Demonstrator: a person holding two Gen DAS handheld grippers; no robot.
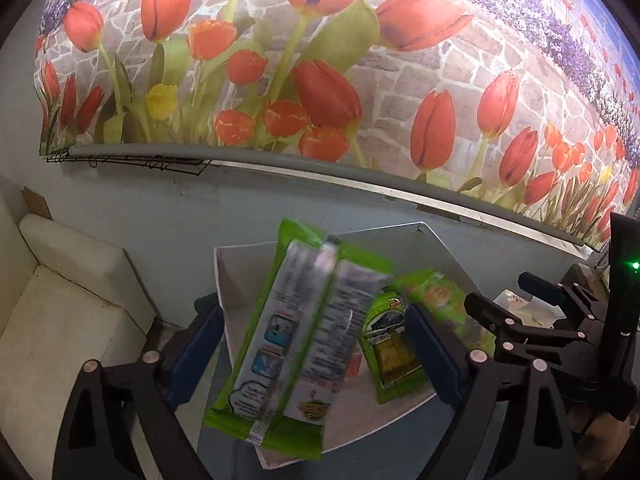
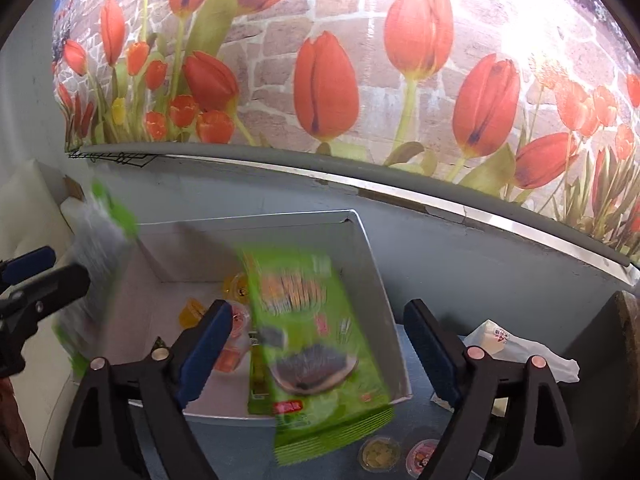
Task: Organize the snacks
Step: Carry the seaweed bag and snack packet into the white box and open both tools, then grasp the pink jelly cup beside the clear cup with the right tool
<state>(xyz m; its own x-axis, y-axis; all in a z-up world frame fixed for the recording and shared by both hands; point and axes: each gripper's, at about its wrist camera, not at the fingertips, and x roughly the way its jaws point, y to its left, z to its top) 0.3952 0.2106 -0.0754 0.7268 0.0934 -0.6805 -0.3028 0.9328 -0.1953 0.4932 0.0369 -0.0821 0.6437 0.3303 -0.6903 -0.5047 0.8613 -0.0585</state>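
Observation:
A white box (image 1: 280,252) (image 2: 368,240) stands on the blue-grey table. In the left wrist view a green snack packet (image 1: 292,336), back side up and blurred, hangs loose between the wide-open fingers of my left gripper (image 1: 316,344), above the box's near edge. A smaller green packet (image 1: 392,344) lies in the box. In the right wrist view another green snack packet (image 2: 316,340), blurred, is in the air between the open fingers of my right gripper (image 2: 320,352), over the box's front right wall. Neither gripper touches its packet. Orange and red jelly cups (image 2: 236,328) lie inside the box.
Two small jelly cups (image 2: 396,454) sit on the table in front of the box. A white plastic bag (image 2: 516,348) lies to the right. A white cushioned seat (image 1: 60,300) is left of the table. The tulip-print wall is close behind.

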